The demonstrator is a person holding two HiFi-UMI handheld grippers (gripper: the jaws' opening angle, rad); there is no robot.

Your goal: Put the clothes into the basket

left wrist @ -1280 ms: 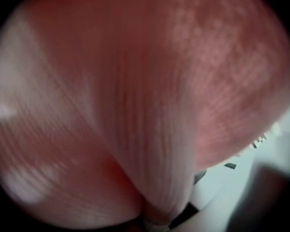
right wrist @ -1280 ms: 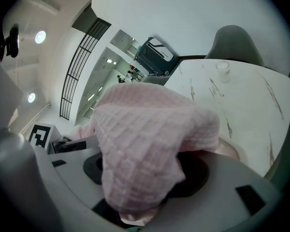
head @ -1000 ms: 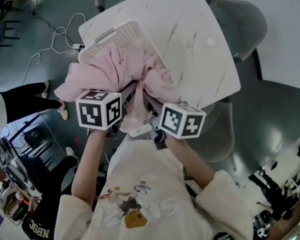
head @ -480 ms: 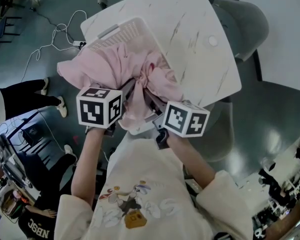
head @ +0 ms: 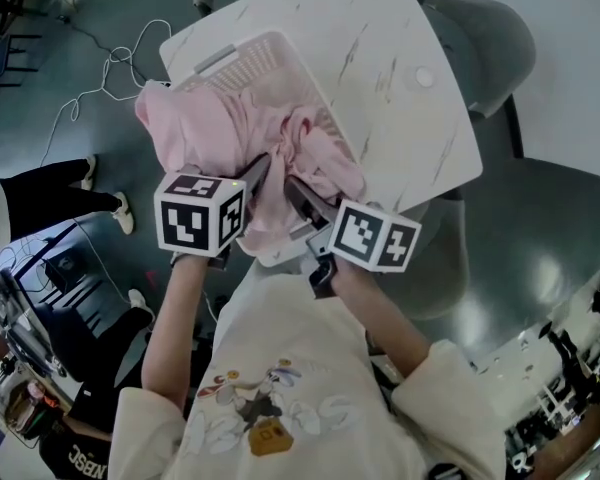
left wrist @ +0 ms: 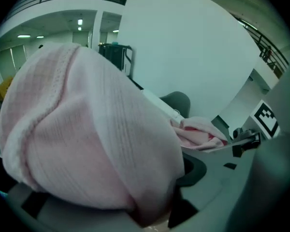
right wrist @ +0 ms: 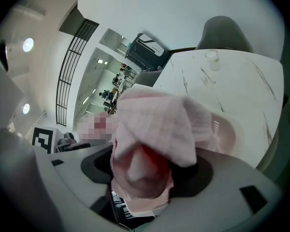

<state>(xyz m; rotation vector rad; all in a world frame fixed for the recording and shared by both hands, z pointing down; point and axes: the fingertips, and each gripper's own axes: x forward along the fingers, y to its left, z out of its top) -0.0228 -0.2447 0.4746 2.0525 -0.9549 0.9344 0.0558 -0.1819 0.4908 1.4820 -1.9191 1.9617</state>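
A big pink garment is heaped in the white basket and spills over its near-left rim. My left gripper is shut on a fold of it; in the left gripper view the garment fills most of the picture and is pinched at the left gripper. My right gripper sits close beside it at the basket's near edge. Its jaws have just been opening, and a bunched fold of the garment still lies between them at the right gripper.
The basket stands at the near-left corner of a white marble table that also bears a small round cup. Grey chairs ring the table. Cables lie on the floor at left, beside another person's legs.
The part of the garment that hung out past the basket's left side has been drawn in and up over the basket. Both grippers have stayed at the near rim.
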